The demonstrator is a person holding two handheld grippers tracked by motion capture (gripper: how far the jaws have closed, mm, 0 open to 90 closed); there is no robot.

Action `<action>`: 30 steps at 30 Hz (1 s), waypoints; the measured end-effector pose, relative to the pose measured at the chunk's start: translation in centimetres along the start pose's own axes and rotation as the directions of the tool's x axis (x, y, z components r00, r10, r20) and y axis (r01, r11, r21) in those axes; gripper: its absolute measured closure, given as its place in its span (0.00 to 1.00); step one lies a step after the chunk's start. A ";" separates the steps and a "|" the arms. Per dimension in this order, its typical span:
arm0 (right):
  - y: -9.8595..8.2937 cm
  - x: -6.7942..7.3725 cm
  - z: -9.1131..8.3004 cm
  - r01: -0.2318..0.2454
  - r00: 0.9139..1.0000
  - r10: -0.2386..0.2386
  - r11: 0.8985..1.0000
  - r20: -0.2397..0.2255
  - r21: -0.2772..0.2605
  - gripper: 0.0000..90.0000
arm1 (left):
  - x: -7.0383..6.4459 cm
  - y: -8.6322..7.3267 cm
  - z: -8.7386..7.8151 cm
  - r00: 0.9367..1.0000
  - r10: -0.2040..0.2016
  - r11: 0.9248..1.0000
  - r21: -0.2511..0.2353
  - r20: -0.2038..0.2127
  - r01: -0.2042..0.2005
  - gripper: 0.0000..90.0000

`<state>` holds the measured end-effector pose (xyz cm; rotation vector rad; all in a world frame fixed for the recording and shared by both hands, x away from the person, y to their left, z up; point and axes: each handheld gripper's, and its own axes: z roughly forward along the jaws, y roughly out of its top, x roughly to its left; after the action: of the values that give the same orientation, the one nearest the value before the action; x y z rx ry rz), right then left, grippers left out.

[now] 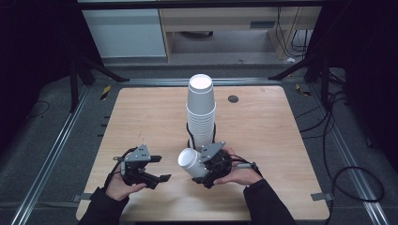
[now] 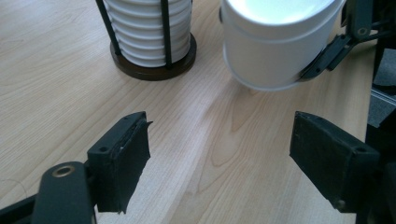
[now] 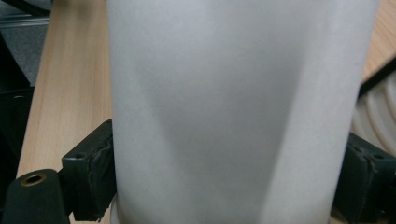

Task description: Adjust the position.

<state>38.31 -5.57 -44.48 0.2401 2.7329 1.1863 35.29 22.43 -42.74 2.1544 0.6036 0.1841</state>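
A tall stack of white paper cups (image 1: pixel 201 110) stands upside down in a black wire holder with a dark round base (image 2: pixel 152 65) at the table's middle. My right gripper (image 1: pixel 202 172) is shut on a single white cup (image 1: pixel 189 161), held tilted just above the wood in front of the stack. That cup (image 3: pixel 243 112) sits squeezed between the two black pads (image 3: pixel 88 172). To its left my left gripper (image 1: pixel 159 168) stands open, nothing between its fingers (image 2: pixel 121 158). It faces the held cup (image 2: pixel 275 46) and the stack's base.
The light wooden table (image 1: pixel 141 122) has a small dark round grommet (image 1: pixel 233 98) at the back right. Metal rails and cables run along both sides on the floor. A pale cabinet (image 1: pixel 124 30) stands beyond the far edge.
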 end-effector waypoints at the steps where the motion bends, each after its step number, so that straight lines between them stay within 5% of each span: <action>1: 0.2 0.0 0.1 0.005 1.000 -0.005 1.000 -0.003 0.001 0.13 | 0.0 0.0 0.0 1.000 0.001 1.000 -0.001 0.008 -0.001 0.21; 30: 2.8 1.5 3.6 0.134 0.988 -0.129 0.989 -0.081 0.056 0.14 | -0.9 1.3 1.2 0.992 0.052 0.998 0.023 0.116 -0.055 0.17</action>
<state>37.86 -0.83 -44.94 0.0200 2.8045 1.1008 35.37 20.47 -42.33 2.1910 0.4843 0.0799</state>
